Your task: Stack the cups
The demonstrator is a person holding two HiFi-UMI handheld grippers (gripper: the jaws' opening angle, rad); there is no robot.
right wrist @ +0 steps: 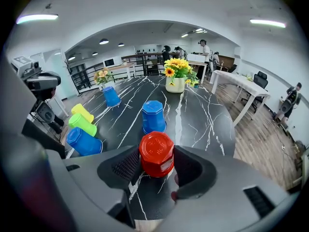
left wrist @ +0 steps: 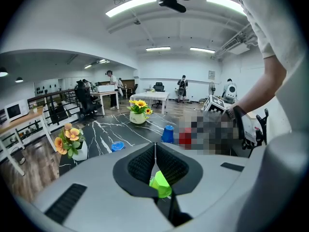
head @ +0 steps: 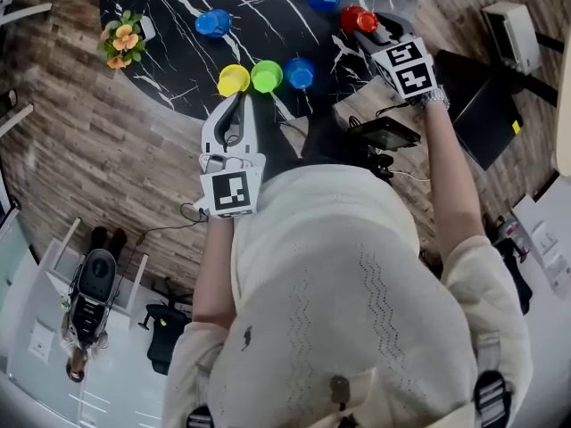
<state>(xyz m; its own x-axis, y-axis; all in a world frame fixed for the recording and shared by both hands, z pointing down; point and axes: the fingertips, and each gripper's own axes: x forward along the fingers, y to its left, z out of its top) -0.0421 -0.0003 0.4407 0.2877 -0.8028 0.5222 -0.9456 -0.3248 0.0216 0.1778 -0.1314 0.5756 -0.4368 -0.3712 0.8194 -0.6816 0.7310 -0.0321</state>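
**Black marble table (head: 178, 25): red cup (head: 353, 16) stands between the spread jaws of the right gripper (head: 368, 25)**

Head view: the round tabletop is glossy black stone with white veins and stands on a wood-plank floor. The red cup is near the table's 1 o'clock edge. The right gripper reaches it from 4 o'clock, so the right hand is far nearer to it than the left. At the near rim, the left gripper (head: 239, 98) points between a yellow cup (head: 234, 80) and a green cup (head: 266, 76). A blue cup (head: 299, 72) stands just beside the green one, at its 3 o'clock.

Left gripper view: the ribbed black pads (left wrist: 145, 166) meet in a thin seam, so the jaws are together. A sliver of bright green plastic (left wrist: 161, 185) shows in the notch below them. Whether the jaws pinch it cannot be told.

Right gripper view: the red cup (right wrist: 156, 154) is dead centre and upside down, with its long axis upright and its flat eight-sided base facing the camera. It is smooth, shiny plastic with faceted walls. The jaws stand wide, one on each side of it. The pads sit right beside its walls and are not clearly pressing on them. A farther blue cup (right wrist: 153, 116), also upside down, stands just beyond at 12 o'clock and is probably the nearest thing to stack with. The yellow, green and blue trio sits at 9 o'clock.
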